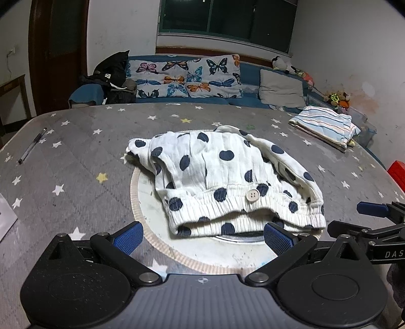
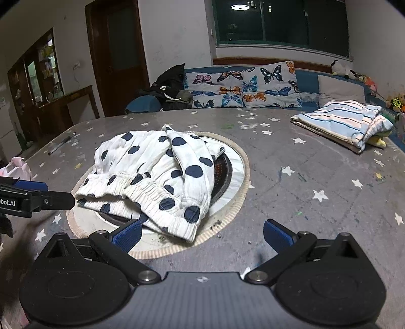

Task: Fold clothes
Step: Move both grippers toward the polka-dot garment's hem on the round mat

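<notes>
1. Grey star-printed tabletop, seen from both wrist cameras; a round inset with a beige woven rim sits at its centre, a dark metal grate visible inside it in the right wrist view.
2. Polka-dot shorts, white with dark blue dots, lie crumpled over the round inset, elastic waistband toward the near edge; a white button is sewn just above the waistband.
3. Left gripper: blue-padded fingers spread wide apart, holding nothing; the near edge of the waistband lies between them, the right pad just beside the cloth. Whether it touches cannot be told.
4. Right gripper: fingers likewise spread apart and empty, low over the tabletop at the near right corner of the shorts; the left pad is just beside the waistband hem.
5. Each gripper appears at the side of the other's view, the right one at the right edge of the left wrist view, the left one at the left edge of the right wrist view.
6. Folded striped cloth, blue and white, at the far right of the tabletop, well apart from the shorts.
7. Pen at the far left of the tabletop.
8. Background: blue sofa with butterfly-print cushions, a grey cushion, dark clothing piled at its left end, and soft toys at right; a dark window above and a brown door at left.
</notes>
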`<state>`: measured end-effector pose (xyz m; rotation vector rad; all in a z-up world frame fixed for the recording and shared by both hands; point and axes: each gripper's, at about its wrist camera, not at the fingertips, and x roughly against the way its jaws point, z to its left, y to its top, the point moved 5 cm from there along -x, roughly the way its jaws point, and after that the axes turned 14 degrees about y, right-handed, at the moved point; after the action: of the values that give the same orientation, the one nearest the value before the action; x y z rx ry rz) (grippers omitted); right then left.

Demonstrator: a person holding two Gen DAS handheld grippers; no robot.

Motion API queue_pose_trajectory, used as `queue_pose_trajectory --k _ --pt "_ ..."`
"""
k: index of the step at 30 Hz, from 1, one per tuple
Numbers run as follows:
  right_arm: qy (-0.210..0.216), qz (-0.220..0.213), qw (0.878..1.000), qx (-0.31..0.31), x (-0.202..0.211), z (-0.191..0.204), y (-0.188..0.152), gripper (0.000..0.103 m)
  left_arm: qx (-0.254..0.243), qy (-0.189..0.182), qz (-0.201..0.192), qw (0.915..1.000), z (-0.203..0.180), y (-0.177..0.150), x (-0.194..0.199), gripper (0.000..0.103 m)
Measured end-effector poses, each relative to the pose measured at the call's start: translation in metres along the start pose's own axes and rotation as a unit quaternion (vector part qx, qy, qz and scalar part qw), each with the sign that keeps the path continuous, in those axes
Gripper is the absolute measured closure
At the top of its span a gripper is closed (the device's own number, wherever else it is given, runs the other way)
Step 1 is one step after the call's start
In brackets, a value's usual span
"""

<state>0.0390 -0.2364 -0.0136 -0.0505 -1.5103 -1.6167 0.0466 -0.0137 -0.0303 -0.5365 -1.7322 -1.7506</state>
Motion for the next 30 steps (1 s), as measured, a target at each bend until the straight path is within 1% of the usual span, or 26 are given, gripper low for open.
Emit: queue_pose_trajectory --k 14,25,26,28,30 --pt "0.010 0.008 1.000 0.000 -0.023 -0.005 0.015 0.001 -0.006 0.010 0.001 0.9999 0.003 0.021 -0.025 0.001" --pt "0.011 0.012 1.000 -0.011 -0.037 -0.011 0.023 0.011 -0.010 0.007 0.009 0.9999 0.005 0.023 -0.040 0.015" --pt "0.011 0.012 1.000 -0.012 -0.038 -0.012 0.024 0.014 -0.011 0.007 0.010 0.9999 0.006 0.023 -0.042 0.018" --pt "0.013 0.013 1.000 -0.014 -0.040 -0.012 0.026 0.014 -0.011 0.003 0.014 0.9998 0.007 0.023 -0.044 0.020" --pt "0.013 0.014 1.000 -0.015 -0.043 -0.013 0.027 0.018 -0.011 0.000 0.018 0.9998 0.008 0.022 -0.047 0.025"
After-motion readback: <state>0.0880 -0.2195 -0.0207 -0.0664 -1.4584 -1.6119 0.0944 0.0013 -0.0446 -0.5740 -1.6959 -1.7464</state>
